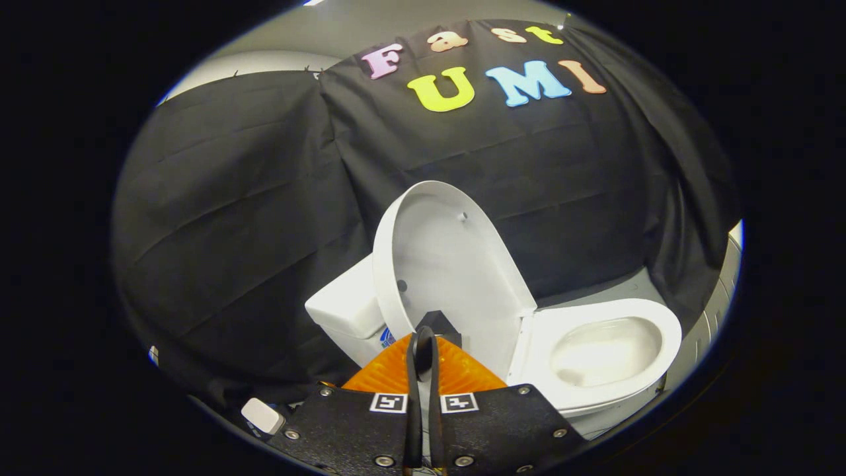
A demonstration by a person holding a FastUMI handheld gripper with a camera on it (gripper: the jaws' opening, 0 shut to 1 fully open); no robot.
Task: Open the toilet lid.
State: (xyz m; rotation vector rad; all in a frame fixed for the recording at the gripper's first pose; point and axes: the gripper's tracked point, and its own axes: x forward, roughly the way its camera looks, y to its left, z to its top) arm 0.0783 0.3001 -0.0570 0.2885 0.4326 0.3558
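Note:
The white toilet lid [449, 264] stands raised, nearly upright, with its inner face towards me and leaning back by the tank [347, 307]. Beside it the seat [664, 334] and the bowl [605, 350] lie uncovered. My gripper [423, 344] is at the lid's lower rim. Its two fingers are drawn close together, a thin white strip of the rim shows between them, and the rim's curve runs straight down into the fingertips.
Black cloth walls hang close behind and to both sides of the toilet. A small white box [263, 415] lies on the floor near the fingers' base. Pale floor [621, 287] shows beyond the bowl.

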